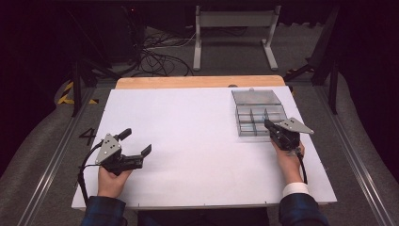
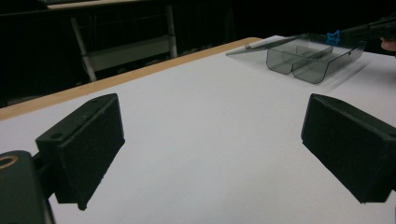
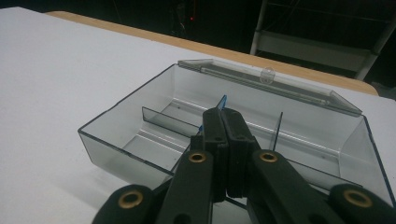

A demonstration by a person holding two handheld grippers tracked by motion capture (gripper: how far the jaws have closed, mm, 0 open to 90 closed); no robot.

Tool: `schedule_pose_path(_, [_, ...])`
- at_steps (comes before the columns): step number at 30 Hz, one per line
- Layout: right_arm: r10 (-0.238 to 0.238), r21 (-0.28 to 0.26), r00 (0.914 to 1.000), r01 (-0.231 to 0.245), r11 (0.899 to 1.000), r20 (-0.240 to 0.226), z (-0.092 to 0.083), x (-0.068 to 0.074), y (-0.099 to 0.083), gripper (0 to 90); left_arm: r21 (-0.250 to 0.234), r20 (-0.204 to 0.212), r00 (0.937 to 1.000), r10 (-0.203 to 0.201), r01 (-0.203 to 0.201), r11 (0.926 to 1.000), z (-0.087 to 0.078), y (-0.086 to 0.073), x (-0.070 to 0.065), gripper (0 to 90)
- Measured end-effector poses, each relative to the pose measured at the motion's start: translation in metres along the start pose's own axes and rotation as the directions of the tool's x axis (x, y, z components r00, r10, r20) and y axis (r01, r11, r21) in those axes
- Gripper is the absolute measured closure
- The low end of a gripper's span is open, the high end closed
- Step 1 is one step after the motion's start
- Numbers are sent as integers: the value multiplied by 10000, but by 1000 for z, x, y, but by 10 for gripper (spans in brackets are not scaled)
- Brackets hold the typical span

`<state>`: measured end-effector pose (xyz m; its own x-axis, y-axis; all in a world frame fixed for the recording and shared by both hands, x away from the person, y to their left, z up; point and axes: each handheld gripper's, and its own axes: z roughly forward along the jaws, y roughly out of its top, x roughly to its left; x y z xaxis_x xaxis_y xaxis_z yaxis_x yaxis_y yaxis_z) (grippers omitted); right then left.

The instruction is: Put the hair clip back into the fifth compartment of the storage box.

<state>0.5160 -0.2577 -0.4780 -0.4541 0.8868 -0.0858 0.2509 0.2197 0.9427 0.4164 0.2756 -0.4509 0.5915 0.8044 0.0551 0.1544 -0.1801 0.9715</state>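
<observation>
R gripper (image 3: pixel 223 109) pinches thin blue piece (image 3: pixel 222 101) over clear box (image 3: pixel 112 140) below its tips, L gripper (image 2: pixel 212 144) spread, idle; advise lowering straight into compartment w/o nudging dividers (image 3: pixel 168 122).

White-topped table (image 1: pixel 188 155) with wooden far edge; open clear compartment box (image 1: pixel 258 111) at its far right
</observation>
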Motion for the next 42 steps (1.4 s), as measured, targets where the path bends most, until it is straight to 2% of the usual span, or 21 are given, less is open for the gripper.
schedule_pose_path(12, [189,223,9998,-191,9996,62,2,-3,-2,898,8,-2,10000,37,-37,10000,0,0,0,62])
schedule_pose_path(26, [263,396,9996,-259,9989,-97,5,-2,-4,896,6,7,10000,41,-41,10000,0,0,0,62])
schedule_pose_path(42, [70,537,9995,-53,9985,-315,7,1,-4,890,-57,-21,10000,51,-52,10000,-1,1,0,64])
